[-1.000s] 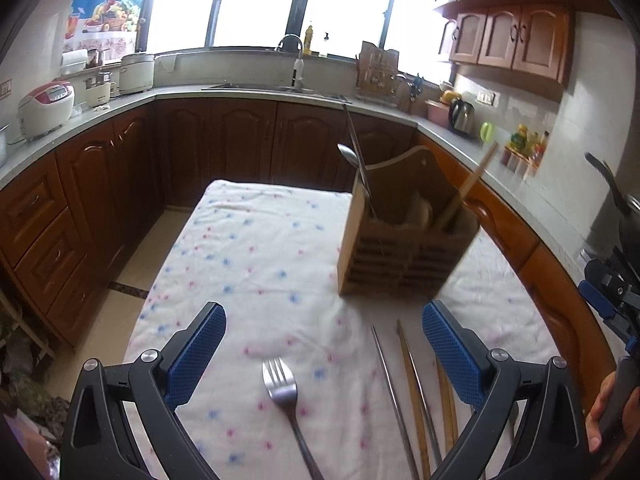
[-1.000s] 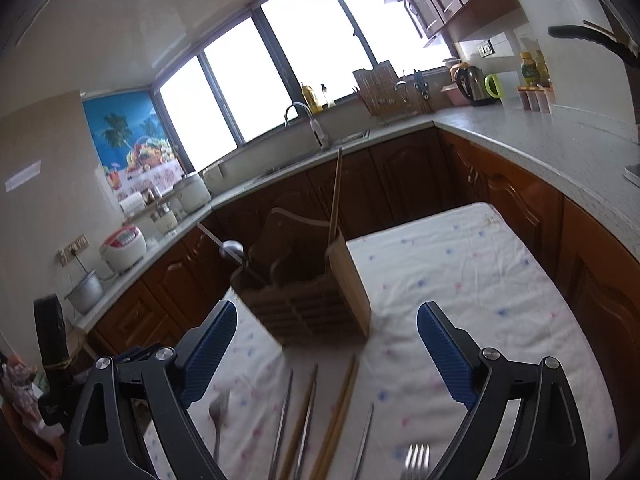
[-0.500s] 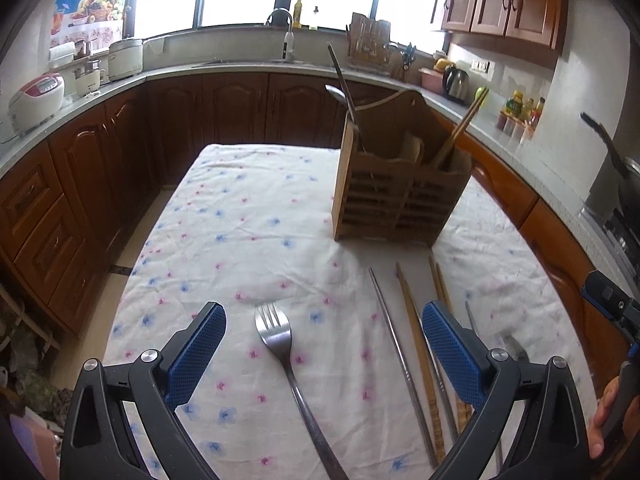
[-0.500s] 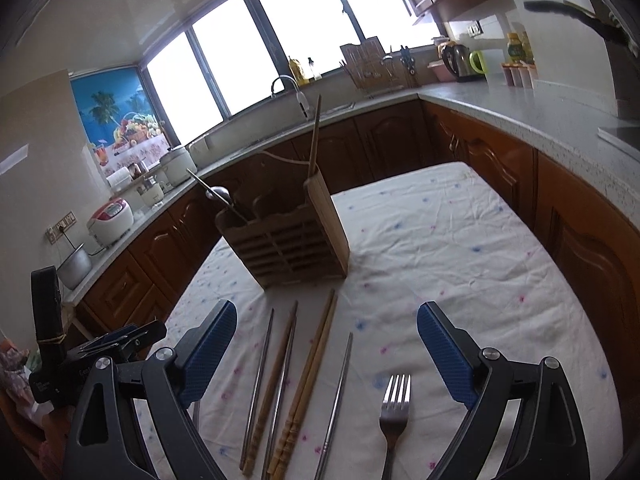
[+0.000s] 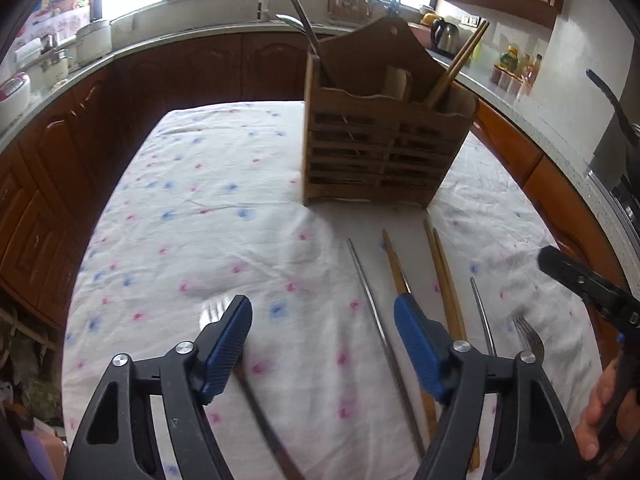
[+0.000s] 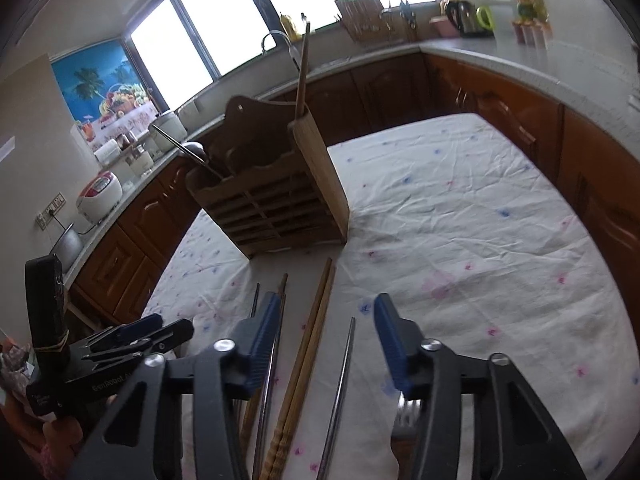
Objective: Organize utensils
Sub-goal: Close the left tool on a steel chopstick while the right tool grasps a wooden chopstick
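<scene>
Your wooden utensil holder already stands on the tablecloth with a ladle and a pair of wooden chopsticks in it. Most of the sorting is left: two forks, metal chopsticks and wooden chopsticks lie loose in front of it. Your left gripper and right gripper both hang over them with jaws apart, holding nothing.

Caddy at table rear; chopsticks in front, fork to their right.
</scene>
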The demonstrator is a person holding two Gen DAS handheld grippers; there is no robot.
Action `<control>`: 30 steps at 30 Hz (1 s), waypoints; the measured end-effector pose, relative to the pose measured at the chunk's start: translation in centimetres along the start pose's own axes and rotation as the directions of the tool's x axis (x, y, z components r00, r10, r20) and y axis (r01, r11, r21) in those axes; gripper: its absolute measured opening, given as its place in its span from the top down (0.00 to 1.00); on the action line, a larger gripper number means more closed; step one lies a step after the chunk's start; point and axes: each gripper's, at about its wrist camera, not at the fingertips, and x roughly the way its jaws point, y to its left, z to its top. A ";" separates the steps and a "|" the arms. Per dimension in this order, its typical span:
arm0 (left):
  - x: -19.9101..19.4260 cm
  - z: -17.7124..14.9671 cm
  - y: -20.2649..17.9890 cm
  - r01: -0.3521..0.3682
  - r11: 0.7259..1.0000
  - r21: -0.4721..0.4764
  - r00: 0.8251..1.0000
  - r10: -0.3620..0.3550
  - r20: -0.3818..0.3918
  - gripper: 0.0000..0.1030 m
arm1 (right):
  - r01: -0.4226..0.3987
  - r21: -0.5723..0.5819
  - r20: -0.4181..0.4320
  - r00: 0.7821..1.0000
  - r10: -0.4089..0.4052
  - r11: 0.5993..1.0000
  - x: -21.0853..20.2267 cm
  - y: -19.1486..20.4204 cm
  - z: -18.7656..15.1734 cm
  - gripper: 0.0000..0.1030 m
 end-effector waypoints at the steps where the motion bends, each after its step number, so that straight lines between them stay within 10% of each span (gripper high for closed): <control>1: 0.5 0.3 0.0 0.000 1.000 0.003 1.000 0.000 -0.004 0.32 | 0.002 -0.001 -0.016 1.000 -0.002 1.000 0.6 0.0 0.2 0.59; 30: 10.9 2.4 -1.8 -0.012 0.978 0.207 0.987 0.045 -0.154 0.73 | 0.073 -0.218 -0.256 0.958 -0.129 0.973 10.3 1.1 1.6 0.91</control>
